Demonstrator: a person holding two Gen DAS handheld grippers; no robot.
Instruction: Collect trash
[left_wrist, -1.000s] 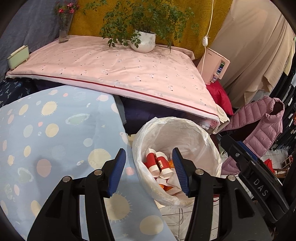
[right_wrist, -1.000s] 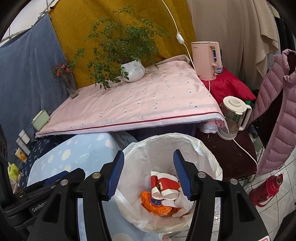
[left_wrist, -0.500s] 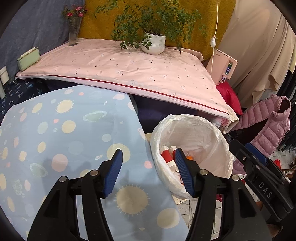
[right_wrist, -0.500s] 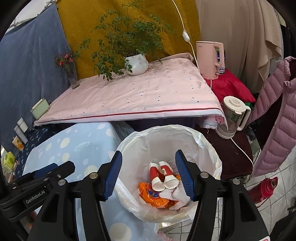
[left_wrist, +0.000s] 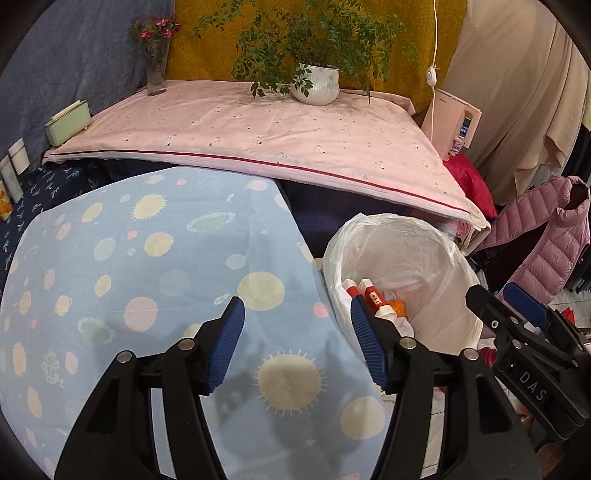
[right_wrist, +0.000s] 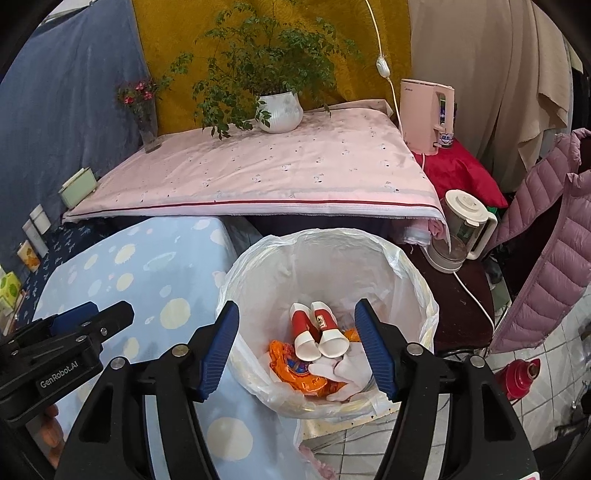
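The two red-and-white paper cups (right_wrist: 317, 332) lie side by side at the bottom of the bin, on an orange wrapper (right_wrist: 303, 369) and beside a crumpled white tissue (right_wrist: 343, 369); their long axes run roughly away from the right-hand camera, open mouths toward it. Around them stands the white bin liner (right_wrist: 332, 258), its rim folded over the bin's edge, and the bin sits just off the right edge of the blue dotted tabletop (left_wrist: 147, 277). The right gripper (right_wrist: 297, 347) hangs directly over the bin's mouth, pointing down into it, so the trash lies straight below and between its jaws, which have just been opening and stand wide with nothing in them. The left gripper (left_wrist: 297, 347) is off to the side, mostly over the cloth: the bin lies to its right, its right jaw overlapping the liner's near rim, its jaws likewise wide and empty after opening a little. No loose trash shows on the cloth in either view, so I judge the drop is done; if anything more must go in or come out, the right hand is the nearer. Behind, the pink-covered table (right_wrist: 258, 173) carries a potted plant (right_wrist: 279, 110).
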